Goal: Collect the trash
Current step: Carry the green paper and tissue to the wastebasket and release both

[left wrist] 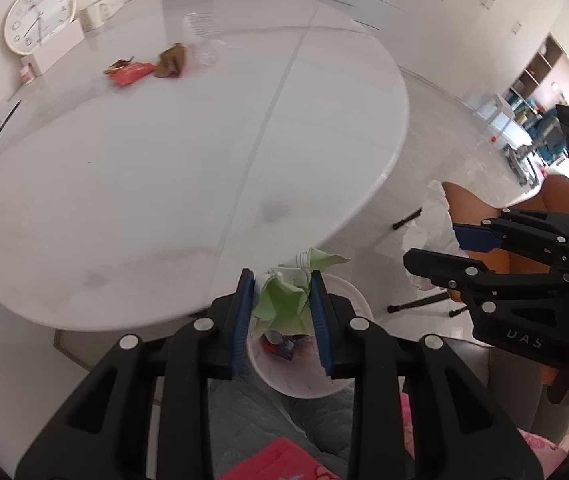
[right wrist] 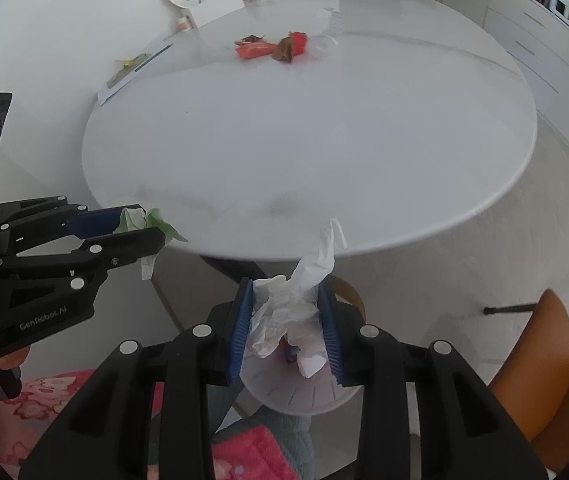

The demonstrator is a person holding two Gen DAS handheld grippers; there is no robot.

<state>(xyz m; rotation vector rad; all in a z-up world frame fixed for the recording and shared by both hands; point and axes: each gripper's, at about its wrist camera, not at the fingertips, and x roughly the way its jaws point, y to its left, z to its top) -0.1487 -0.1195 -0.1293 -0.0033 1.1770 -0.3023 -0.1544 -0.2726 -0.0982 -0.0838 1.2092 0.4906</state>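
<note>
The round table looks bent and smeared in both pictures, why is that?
Left wrist view: the fisheye lens bows the table and darkens the corners; its near rim is smeared by motion blur, with soft window glare at the far end. Right wrist view: same curving, hazy wrappers, yet the tissue near the lens stays sharp.

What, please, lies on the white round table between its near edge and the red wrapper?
Nothing: in the right wrist view the white round table is bare from its near edge to the red wrapper.

Two grippers (left wrist: 282,312) (right wrist: 286,320) — perhaps three wrappers (right wrist: 254,50).
</note>
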